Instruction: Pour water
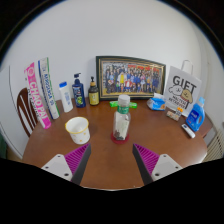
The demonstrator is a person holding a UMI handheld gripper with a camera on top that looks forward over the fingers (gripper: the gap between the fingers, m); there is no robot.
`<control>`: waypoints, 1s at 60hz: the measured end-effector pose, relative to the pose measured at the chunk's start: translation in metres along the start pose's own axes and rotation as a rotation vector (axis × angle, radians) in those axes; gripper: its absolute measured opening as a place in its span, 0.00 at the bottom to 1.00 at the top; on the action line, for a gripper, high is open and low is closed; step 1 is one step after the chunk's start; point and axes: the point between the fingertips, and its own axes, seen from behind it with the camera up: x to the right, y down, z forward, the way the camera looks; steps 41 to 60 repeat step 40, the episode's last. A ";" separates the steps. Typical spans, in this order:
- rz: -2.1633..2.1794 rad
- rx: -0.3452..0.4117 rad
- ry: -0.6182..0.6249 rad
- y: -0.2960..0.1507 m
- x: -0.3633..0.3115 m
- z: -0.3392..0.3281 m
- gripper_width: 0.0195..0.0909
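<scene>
A clear water bottle [122,120] with a green cap and a red-and-white label stands upright in the middle of the brown table [100,160]. To its left, a short way off, sits a white paper cup [77,129]. My gripper [111,162] is open, its two magenta pads [72,158] spread wide over bare tabletop with nothing between them. The bottle stands just beyond the gap between the fingers, and the cup is ahead of the left finger.
Along the back wall stand a framed group photo [130,76], several toiletry bottles [78,91] and tall boxes [40,92]. A white gift bag [183,90], a blue bowl [157,102] and a blue packet [196,115] crowd the right side. A wooden chair [24,108] is at left.
</scene>
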 end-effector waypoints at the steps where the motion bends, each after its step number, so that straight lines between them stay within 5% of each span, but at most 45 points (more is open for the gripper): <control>1: -0.007 -0.002 0.009 0.001 -0.001 -0.009 0.92; 24: -0.009 0.017 0.027 0.020 -0.034 -0.136 0.92; 60: -0.024 0.013 0.029 0.038 -0.023 -0.156 0.92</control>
